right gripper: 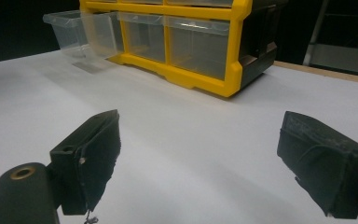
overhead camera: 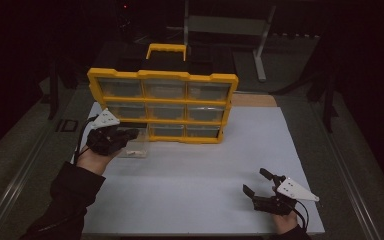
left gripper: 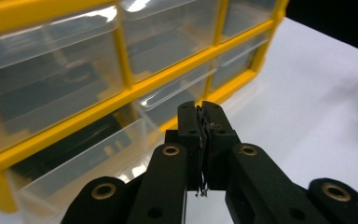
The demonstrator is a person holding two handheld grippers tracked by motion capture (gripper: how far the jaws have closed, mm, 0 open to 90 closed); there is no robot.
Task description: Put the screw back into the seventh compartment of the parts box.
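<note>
Drawer cabinet (overhead camera: pixel 163 105), yellow-framed with clear plastic drawers in three rows, stands upright toward the far left of your white table (overhead camera: pixel 200 200). Its bottom-left clear drawer (overhead camera: pixel 132 150) is pulled out onto the table, with something small and pale lying inside. Your left hand-held gripper (overhead camera: pixel 130 134) sits right at that drawer's front, just over its near edge; in the left gripper view its jaws are pressed together, and you cannot tell whether anything is pinched between them. Your right hand-held gripper (overhead camera: pixel 258 184) rests low at the near right of the table, well apart from the cabinet, its jaws spread wide and holding nothing.
</note>
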